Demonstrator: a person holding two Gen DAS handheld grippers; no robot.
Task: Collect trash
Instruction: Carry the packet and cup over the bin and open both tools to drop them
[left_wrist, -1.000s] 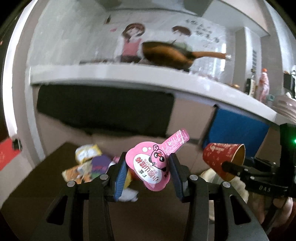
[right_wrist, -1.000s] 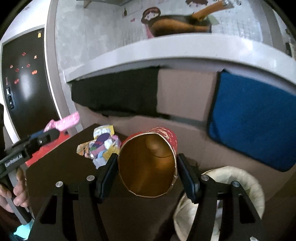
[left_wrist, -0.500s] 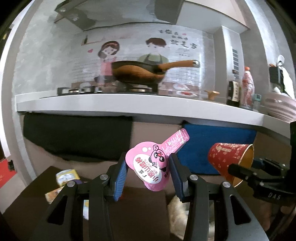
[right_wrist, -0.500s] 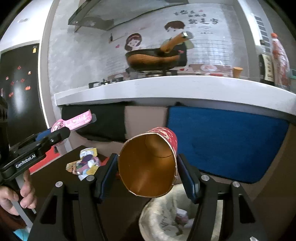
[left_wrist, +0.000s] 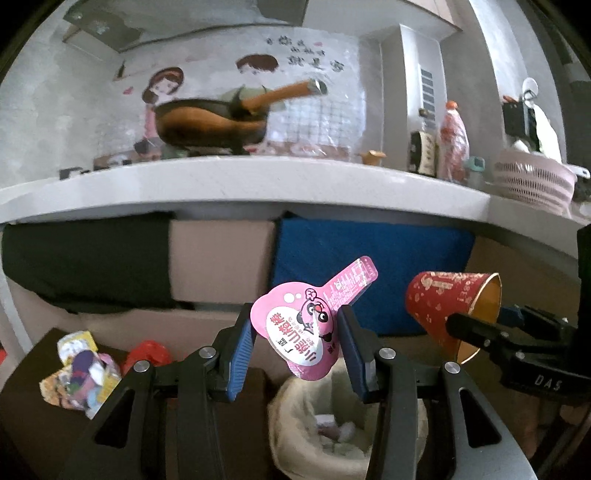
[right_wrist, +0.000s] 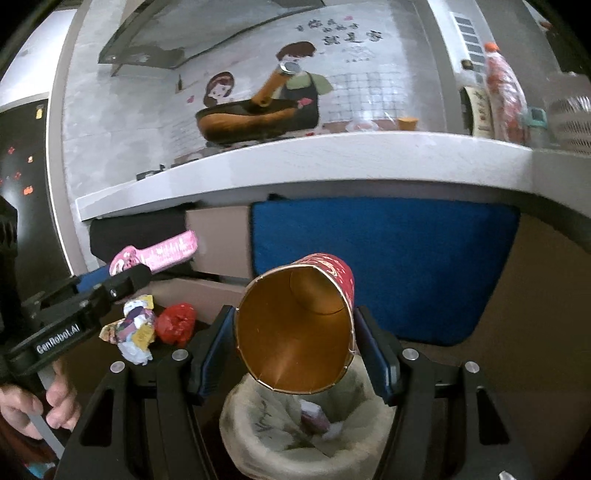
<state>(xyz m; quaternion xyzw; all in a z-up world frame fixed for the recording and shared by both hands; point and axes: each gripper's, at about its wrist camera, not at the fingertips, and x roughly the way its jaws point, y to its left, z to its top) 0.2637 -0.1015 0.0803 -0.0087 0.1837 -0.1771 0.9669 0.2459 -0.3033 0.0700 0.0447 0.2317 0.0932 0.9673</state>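
Observation:
My left gripper is shut on a pink jelly-cup lid with a cartoon face and a long tab. My right gripper is shut on a red paper cup, its gold inside facing the camera. Both hang just above a bin lined with a pale bag that holds a few scraps. The cup shows at the right of the left wrist view. In the right wrist view the lid pokes out at the left from the left gripper's fingers.
Crumpled colourful wrappers and a red scrap lie on a dark low table left of the bin. A white counter with a pan, bottles and a pink basket runs behind. A hand holds the left gripper.
Both grippers have swung right, away from the wrapper pile, and now hover over the bin, which has come into view beneath them. The lid and cup stay gripped.

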